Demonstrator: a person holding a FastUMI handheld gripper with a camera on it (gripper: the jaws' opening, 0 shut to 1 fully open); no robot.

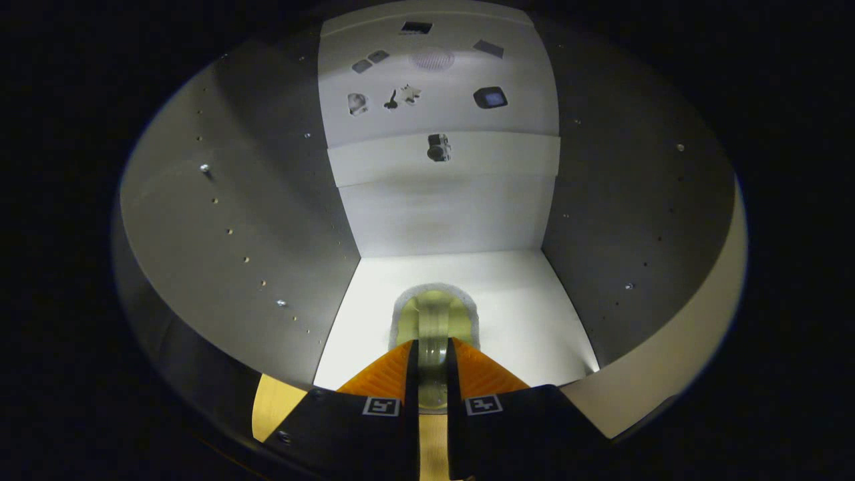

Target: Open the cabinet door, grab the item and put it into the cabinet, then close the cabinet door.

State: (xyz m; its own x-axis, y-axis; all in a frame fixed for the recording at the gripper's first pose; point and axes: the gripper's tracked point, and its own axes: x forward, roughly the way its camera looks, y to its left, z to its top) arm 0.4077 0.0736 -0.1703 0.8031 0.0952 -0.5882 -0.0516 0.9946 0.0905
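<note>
Hand-held gripper: the hand-held gripper [433, 357] is nearly closed, with both fingers pressing on the item between them.
Item: a see-through yellow-green item [434, 321], maybe a cup or a little jar, I cannot tell which. It sticks out just past the fingertips and sits low over the cabinet floor [528, 314]. I cannot tell if it touches the floor yet.
Why held so: I think the tight squeeze keeps the item from slipping while it goes inside.
Cabinet: the door must be open, because we look right into the cabinet. The gray left wall [247, 220] and the right wall [628, 200] stand on both sides of the item, so it is already inside.
Back wall: the white back wall [447, 214] is well beyond the item. Higher up, small dark shapes [489, 97] are on it, too small to name.
Task so far: the item looks about ready to be set down. Letting go and closing the door are not done yet.
</note>
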